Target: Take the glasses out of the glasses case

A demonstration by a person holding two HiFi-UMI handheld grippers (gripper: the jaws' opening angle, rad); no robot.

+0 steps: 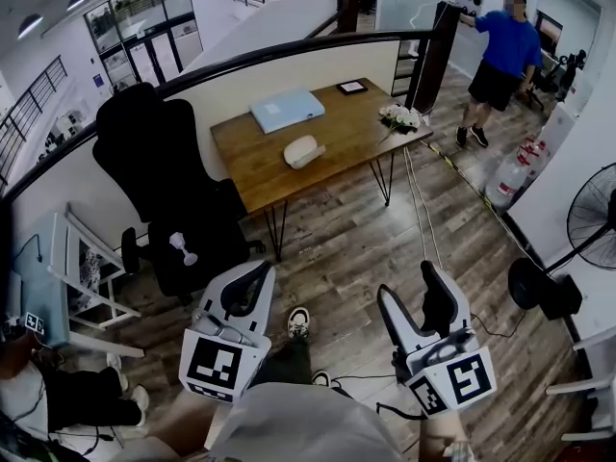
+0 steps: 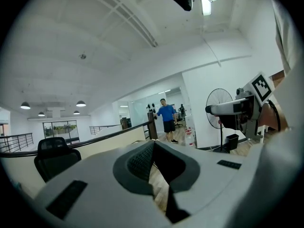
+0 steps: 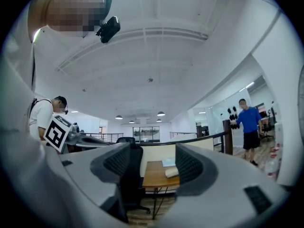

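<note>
On the worktop (image 1: 260,162), well ahead: glasses case (image 1: 302,150) looks closed, untouched.
Short of the worktop, the 2 tongs hang over the floor (image 1: 366,248). Spread and empty, the right tongs (image 3: 152,161) seem readied for the case at the worktop's middle; the left tongs (image 2: 153,144) are pressed together, holding nothing. The glasses presumably lie inside.
</note>
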